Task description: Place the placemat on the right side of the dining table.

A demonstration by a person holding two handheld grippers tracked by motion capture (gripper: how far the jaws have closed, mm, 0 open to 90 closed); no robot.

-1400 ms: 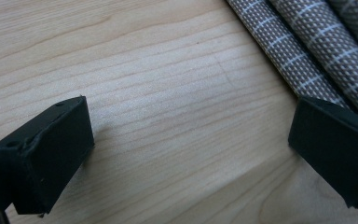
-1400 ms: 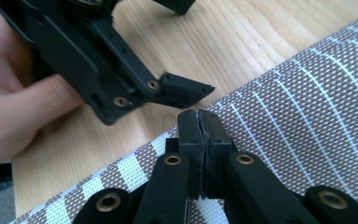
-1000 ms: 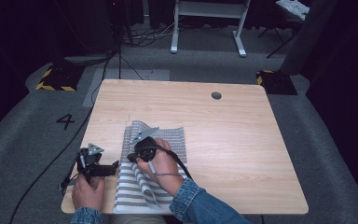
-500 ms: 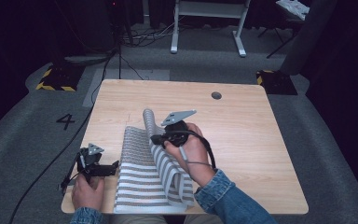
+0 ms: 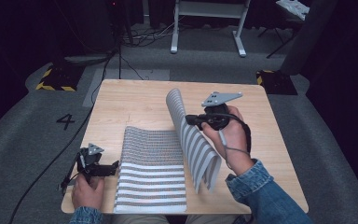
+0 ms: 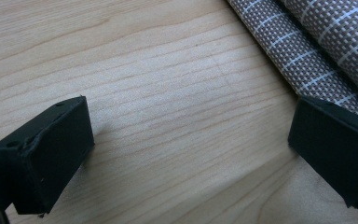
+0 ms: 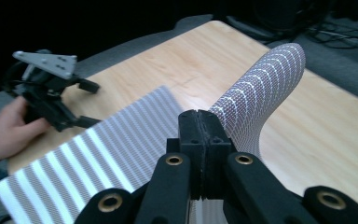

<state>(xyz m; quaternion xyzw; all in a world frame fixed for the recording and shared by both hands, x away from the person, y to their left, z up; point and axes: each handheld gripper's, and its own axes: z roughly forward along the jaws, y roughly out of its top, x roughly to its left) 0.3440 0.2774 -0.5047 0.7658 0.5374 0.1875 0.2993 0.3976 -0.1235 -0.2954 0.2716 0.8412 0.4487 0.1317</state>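
Work in hand: unfolding a striped woven mat (image 5: 151, 172) on the wooden surface (image 5: 135, 100).
Mat, flat part: lying on the near half of the surface, near edge at the surface's front edge.
Mat, lifted part: raised in an arch (image 5: 186, 128) to the right of the flat part, one edge high, brown underside showing.
Right claw (image 5: 189, 120): jaws together, clamped on the lifted edge of the mat; in the right gripper view (image 7: 200, 126) pads pressed tight, fabric curling away beyond them.
Left claw (image 5: 113, 166): jaws apart, nothing between them, resting just beside the mat's left edge; possibly touching that edge, hard to tell from the blurred close view (image 6: 191, 154).
Risk, slip: thin edge sliding out of the pinch, flap dropping back folded.
Risk, drag: flat part unpinned, whole mat likely to skid right or off the front edge.
Risk, crease: uneven lay-down, leaving a wrinkle or a skewed mat.
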